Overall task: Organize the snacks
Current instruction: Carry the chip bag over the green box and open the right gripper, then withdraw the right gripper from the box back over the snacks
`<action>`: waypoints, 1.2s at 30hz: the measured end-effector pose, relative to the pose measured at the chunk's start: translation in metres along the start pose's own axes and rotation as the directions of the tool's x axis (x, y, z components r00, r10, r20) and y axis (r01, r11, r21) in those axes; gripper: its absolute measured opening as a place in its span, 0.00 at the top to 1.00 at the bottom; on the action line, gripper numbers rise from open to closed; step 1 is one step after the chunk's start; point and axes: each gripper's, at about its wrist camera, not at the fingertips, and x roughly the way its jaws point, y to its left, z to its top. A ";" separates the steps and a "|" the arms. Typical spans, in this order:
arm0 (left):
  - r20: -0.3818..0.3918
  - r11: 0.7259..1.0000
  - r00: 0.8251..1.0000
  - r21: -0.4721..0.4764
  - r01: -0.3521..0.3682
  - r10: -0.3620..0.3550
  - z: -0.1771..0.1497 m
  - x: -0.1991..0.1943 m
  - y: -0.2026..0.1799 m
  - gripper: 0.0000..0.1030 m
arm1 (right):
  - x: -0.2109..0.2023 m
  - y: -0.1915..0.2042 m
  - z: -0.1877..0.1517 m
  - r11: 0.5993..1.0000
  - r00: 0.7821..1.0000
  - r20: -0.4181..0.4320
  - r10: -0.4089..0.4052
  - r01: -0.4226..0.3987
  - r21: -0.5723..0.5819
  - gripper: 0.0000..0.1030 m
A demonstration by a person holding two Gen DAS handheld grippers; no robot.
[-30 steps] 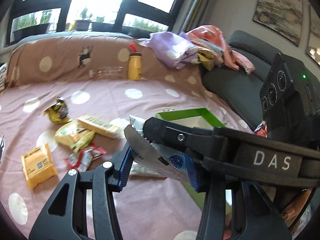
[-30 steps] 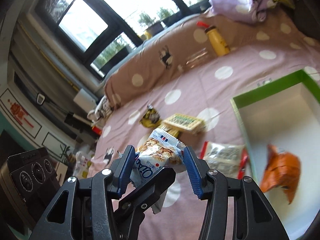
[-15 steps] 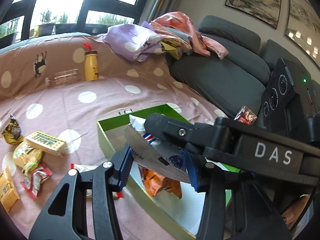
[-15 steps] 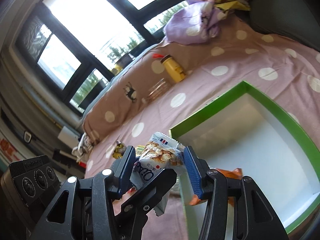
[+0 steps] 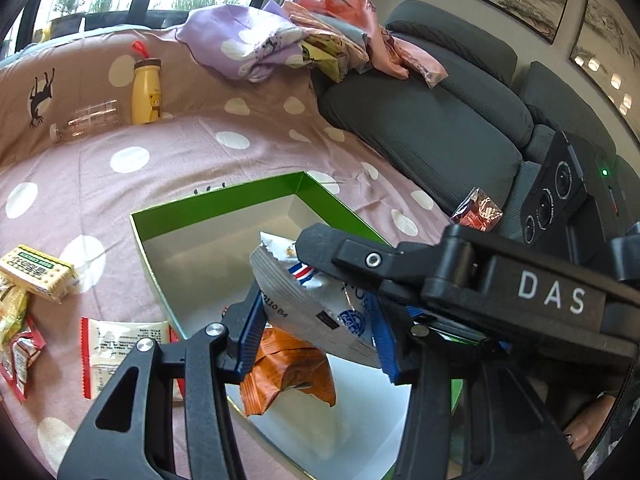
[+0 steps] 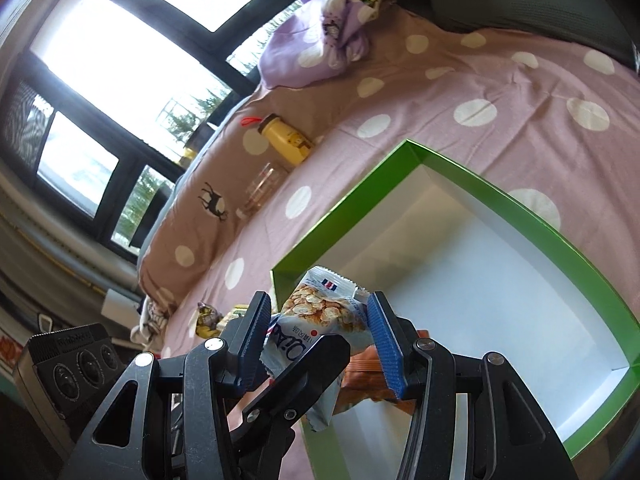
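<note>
A white and blue cracker packet [image 5: 316,300] hangs over the near left corner of the green box [image 5: 224,200]. My left gripper [image 5: 318,320] is shut on it, blue pads on both sides. My right gripper [image 6: 320,328] is shut on the same cracker packet [image 6: 324,312], and its black finger crosses the packet in the left wrist view. An orange snack bag [image 5: 288,372] lies crumpled on the box's white floor, under the held packet. In the right wrist view the green box [image 6: 520,208] opens out to the right, the orange snack bag [image 6: 360,380] partly hidden behind the fingers.
Left of the box on the pink dotted cover lie a biscuit pack [image 5: 36,272], a white red-edged packet [image 5: 124,336] and small red packets [image 5: 20,356]. A yellow bottle [image 5: 147,92] and a clear bottle [image 5: 86,120] lie at the back. Grey sofa cushions [image 5: 440,128] with a foil packet [image 5: 478,210] rise on the right.
Both grippers carried the cracker packet to the right, from above the loose snacks to above the green box. The box and orange bag came into full view beneath them.
</note>
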 end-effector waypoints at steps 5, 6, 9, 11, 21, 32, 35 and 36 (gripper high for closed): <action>-0.033 1.000 0.999 -0.015 0.020 -0.020 0.000 0.012 0.002 0.53 | 0.002 -0.009 0.002 0.999 0.999 -0.009 -0.031 0.032 0.031 0.48; -0.038 1.000 0.999 -0.020 0.024 -0.024 0.000 0.014 0.002 0.53 | 0.003 -0.011 0.002 0.999 0.999 -0.010 -0.038 0.039 0.035 0.48; -0.050 0.999 0.998 -0.029 0.028 -0.029 -0.002 0.018 0.002 0.53 | 0.004 -0.014 0.002 0.997 0.998 -0.015 -0.064 0.064 0.043 0.48; -0.056 0.999 0.998 -0.031 0.027 -0.029 -0.003 0.021 0.001 0.53 | 0.005 -0.015 0.001 0.996 0.997 -0.017 -0.078 0.079 0.046 0.48; -0.061 0.997 0.997 -0.050 0.050 -0.053 -0.006 0.022 0.002 0.53 | 0.006 -0.015 0.002 0.992 0.993 -0.011 -0.116 0.116 0.047 0.48; -0.006 0.999 1.000 -0.045 0.013 -0.013 -0.006 -0.011 0.006 0.35 | 0.004 0.001 0.000 0.990 0.990 0.020 -0.138 0.138 -0.001 0.44; 0.019 0.998 1.000 -0.057 -0.004 0.005 -0.007 -0.031 0.013 0.22 | 0.006 0.011 -0.002 0.992 0.992 0.021 -0.122 0.123 -0.027 0.41; 0.030 0.998 1.000 -0.061 -0.006 0.008 -0.008 -0.038 0.016 0.18 | 0.007 0.014 -0.003 0.993 0.993 0.021 -0.115 0.116 -0.037 0.40</action>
